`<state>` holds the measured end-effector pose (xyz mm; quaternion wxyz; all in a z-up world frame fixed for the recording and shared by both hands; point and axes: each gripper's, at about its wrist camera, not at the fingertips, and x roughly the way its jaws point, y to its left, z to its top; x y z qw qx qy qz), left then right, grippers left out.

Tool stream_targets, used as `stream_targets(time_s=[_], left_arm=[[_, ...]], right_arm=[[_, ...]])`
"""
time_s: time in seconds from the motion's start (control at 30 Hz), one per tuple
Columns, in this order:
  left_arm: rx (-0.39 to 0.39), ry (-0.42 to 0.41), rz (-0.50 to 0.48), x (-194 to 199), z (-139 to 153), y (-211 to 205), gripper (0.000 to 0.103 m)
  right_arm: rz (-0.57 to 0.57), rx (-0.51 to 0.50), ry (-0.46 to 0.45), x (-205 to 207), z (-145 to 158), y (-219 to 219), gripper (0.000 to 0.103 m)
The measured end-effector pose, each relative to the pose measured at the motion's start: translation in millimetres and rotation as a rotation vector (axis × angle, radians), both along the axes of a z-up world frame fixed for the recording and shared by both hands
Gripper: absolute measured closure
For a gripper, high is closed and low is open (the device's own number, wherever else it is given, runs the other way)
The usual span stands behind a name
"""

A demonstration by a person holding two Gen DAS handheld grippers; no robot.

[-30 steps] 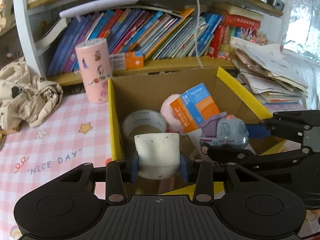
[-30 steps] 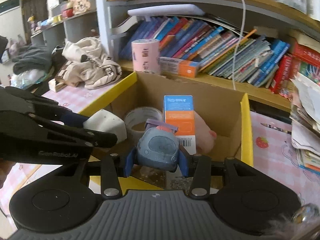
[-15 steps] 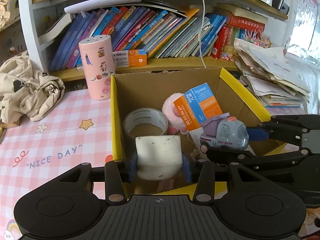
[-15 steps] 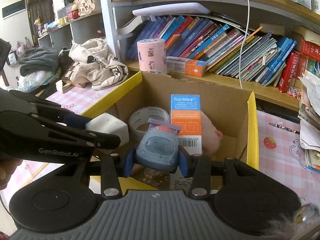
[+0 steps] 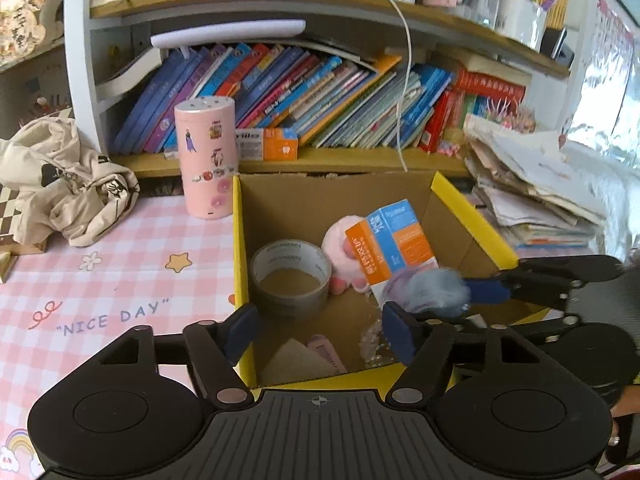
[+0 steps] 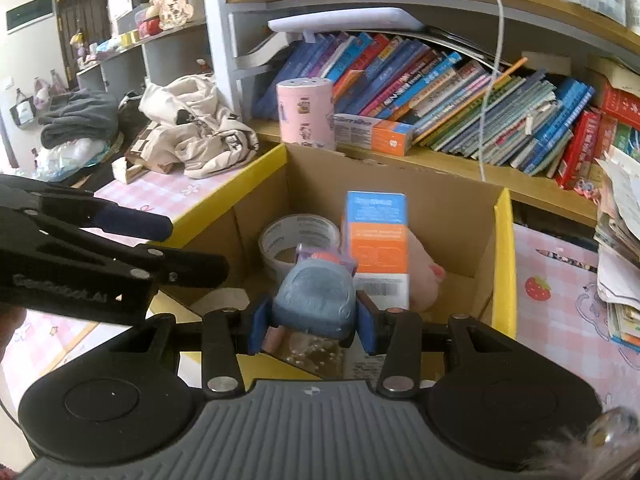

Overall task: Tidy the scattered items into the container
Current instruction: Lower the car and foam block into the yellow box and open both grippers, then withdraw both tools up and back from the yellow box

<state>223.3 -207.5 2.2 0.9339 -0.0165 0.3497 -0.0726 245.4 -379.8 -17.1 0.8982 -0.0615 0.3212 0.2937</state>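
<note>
Gone from the left gripper is the white block it was clamping half a second ago; its blue pads now stand wide apart with nothing between them, hovering over the near edge of the box. Where the block landed I cannot tell for sure; a pale shape shows low in the box near the front wall in the right wrist view, partly hidden by the left gripper's arm.

Over on the other side, the right gripper is clenched on the toy car, a blue-grey thing with a purple top, held just above the box's front right part. From the left wrist view that car is a blur, so it's on the move.

Inside the box: a tape roll lying flat toward the left, a pink plush behind it, and an orange-and-blue carton leaning tilted against the plush. Down at the front of the box floor there's a tan flat piece and a small pink strip, hard to make out.

Outside, a pink canister stands upright on the checked cloth, just beside the box's back left corner. A crumpled beige bag sits farther left. Books fill the shelf behind, and loose papers are piled to the right.
</note>
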Motion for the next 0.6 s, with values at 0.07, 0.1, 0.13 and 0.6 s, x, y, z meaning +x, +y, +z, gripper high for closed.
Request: stream_targets(time_s=[0.07, 0.1, 0.13, 0.6], left_arm=[[-0.004, -0.006, 0.011, -4, 2, 1, 0.028], [-0.009, -0.007, 0.016, -6, 3, 2, 0.028], [-0.014, -0.009, 0.021, -8, 3, 3, 0.028], [-0.048, -0.029, 0.034, -25, 7, 10, 0.028]], right_arm=[[0.009, -0.006, -0.005, -1, 0, 5, 0.061], [0.011, -0.01, -0.01, -2, 0, 7, 0.061], [0.013, -0.014, -0.014, -2, -1, 10, 0.061], [-0.043, -0.014, -0.043, -22, 8, 6, 0.054]])
